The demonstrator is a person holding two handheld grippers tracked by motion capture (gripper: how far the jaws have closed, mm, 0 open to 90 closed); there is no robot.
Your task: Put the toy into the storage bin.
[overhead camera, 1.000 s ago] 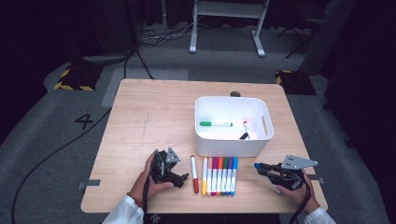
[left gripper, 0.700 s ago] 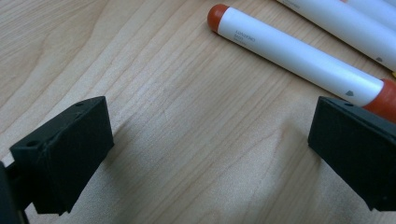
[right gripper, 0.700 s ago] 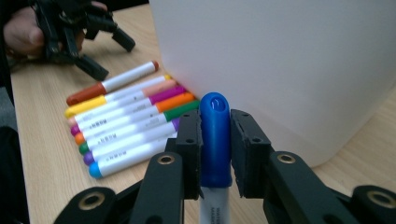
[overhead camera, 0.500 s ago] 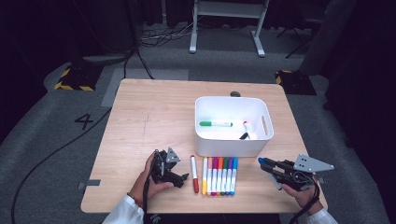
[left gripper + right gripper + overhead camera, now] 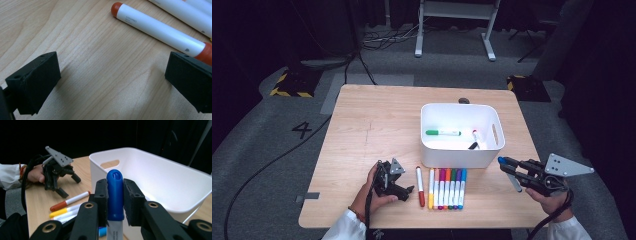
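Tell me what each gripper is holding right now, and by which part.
The right gripper holds a blue-capped marker, its jaws clamped on the blue cap end. The left gripper holds nothing; its jaws stand open over the table beside the red marker.

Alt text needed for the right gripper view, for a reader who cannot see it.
The right gripper, jaws closed on a blue-capped white marker pointing up, faces a white plastic bin on the wooden table. To the left lie red and yellow capped markers, and beyond them a hand holds the left gripper.
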